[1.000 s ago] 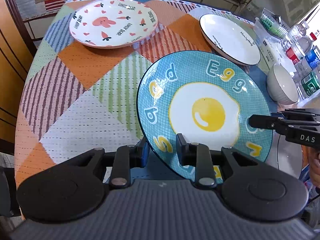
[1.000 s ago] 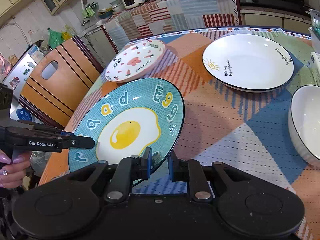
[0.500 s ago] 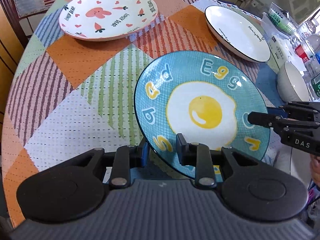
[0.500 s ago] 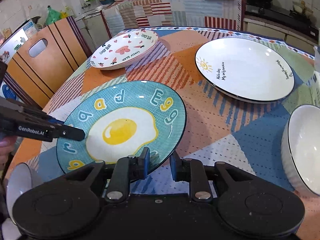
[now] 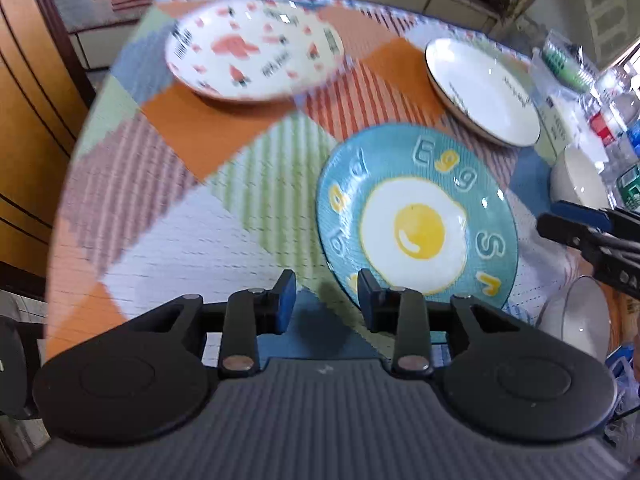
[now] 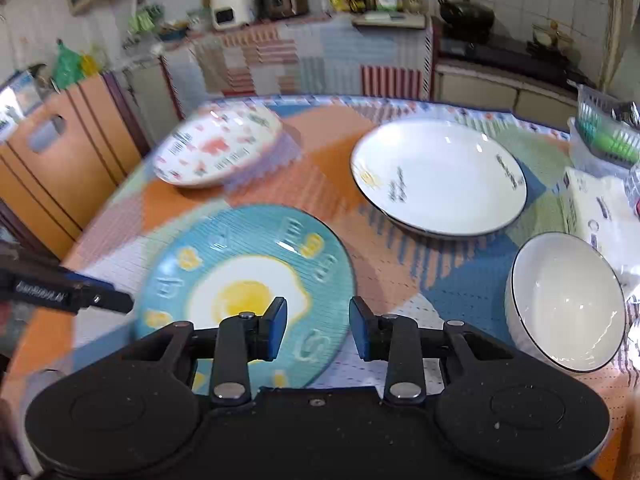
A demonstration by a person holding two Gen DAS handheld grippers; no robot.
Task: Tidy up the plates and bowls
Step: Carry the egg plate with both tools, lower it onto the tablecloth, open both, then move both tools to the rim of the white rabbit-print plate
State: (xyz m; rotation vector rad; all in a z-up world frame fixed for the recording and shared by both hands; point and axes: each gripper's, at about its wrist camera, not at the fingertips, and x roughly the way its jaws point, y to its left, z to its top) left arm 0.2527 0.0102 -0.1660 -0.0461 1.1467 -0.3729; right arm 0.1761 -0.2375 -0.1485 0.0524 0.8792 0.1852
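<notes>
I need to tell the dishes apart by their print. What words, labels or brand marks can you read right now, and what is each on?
"Egg": blue egg plate, raised letters on its rim; the other letters do not read as a word.
Pink-patterned plate: black lettering, blurred, unreadable.
White plate: sun mark and script lines, too small to read.
Left tongs: white brand lettering on the body, blurred.
Right tongs: lettering cut off.

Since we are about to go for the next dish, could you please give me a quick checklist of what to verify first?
1. Egg plate set down flat on the tablecloth: ok.
2. Left gripper clear of the plate, its jaws having just been opening: ok.
3. Right gripper clear, also just opening, nothing between its pads: ok.
4. White plate unobstructed: ok.
5. White bowl upright and empty: ok.
6. Image sharp enough to aim: not ok, blurred.
</notes>
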